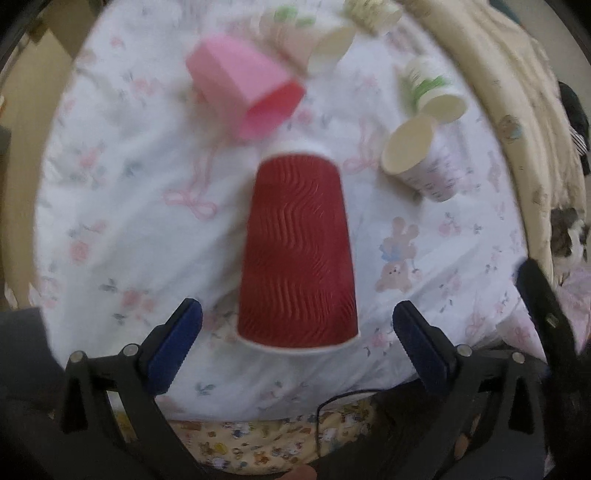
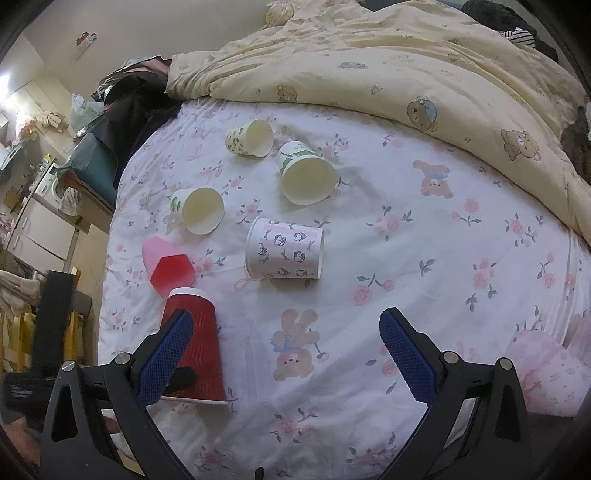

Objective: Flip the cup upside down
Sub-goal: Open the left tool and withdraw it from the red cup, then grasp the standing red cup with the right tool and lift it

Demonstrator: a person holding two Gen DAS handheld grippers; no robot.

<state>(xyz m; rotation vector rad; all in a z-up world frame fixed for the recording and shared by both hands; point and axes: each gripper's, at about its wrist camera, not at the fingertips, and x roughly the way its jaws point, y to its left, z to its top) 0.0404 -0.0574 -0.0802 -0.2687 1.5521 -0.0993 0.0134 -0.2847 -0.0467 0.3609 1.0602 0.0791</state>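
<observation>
Left wrist view: the ribbed red paper cup (image 1: pixel 298 251) is standing inverted, rim down, on the floral bedsheet (image 1: pixel 122 206), looking already flipped, between the left gripper's (image 1: pixel 297 350) spread, empty fingers. Right wrist view: the right gripper (image 2: pixel 286 354) is hanging agape beside the cup (image 2: pixel 195 343), gripping nothing.

You're looking across a bed with a floral white sheet (image 2: pixel 424 258), a cream bear-print duvet (image 2: pixel 388 62) heaped along the top right, a beige wall (image 2: pixel 147 26) at upper left and a washing machine (image 2: pixel 50 184) at far left.
</observation>
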